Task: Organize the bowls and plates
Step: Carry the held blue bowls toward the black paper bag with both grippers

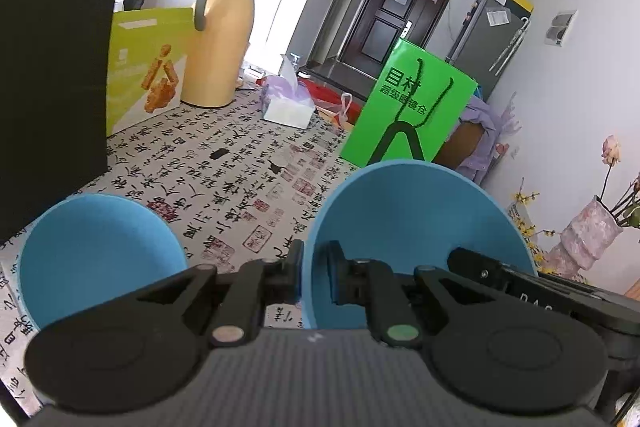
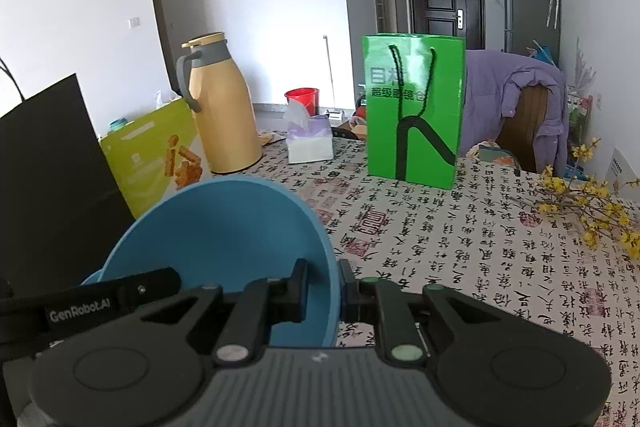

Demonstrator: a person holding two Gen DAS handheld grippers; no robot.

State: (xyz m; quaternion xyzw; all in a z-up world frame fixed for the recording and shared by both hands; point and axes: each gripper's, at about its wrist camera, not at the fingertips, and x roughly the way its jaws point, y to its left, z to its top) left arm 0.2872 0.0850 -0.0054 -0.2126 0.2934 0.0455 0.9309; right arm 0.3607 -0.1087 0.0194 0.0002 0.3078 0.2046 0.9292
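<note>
Above the table draped in a calligraphy-printed cloth (image 2: 460,247), both grippers carry one round blue plastic bowl (image 1: 408,219) between them, tilted and lifted clear of the surface. From the left wrist view, the left gripper (image 1: 314,277) has its fingers drawn narrow, pinching the bowl's near-left rim with one pad inside and one outside the wall. From the right wrist view, the right gripper (image 2: 323,287) pinches the opposite rim the same way, fingers close together on the thin wall. A second round blue plastic bowl (image 1: 100,255) sits upright on the cloth, just beside the carried one and to its left in the left wrist view. I judge that the carried bowl is meant to be nested into this second one, so the stacking is under way but not finished: the two bowls are apart. No plates show in either view, so I cannot tell whether any are already sorted or still to be handled. A tall yellow thermos jug (image 2: 222,107) and a bright green paper bag (image 2: 416,107) stand farther back, well clear of the bowls.
</note>
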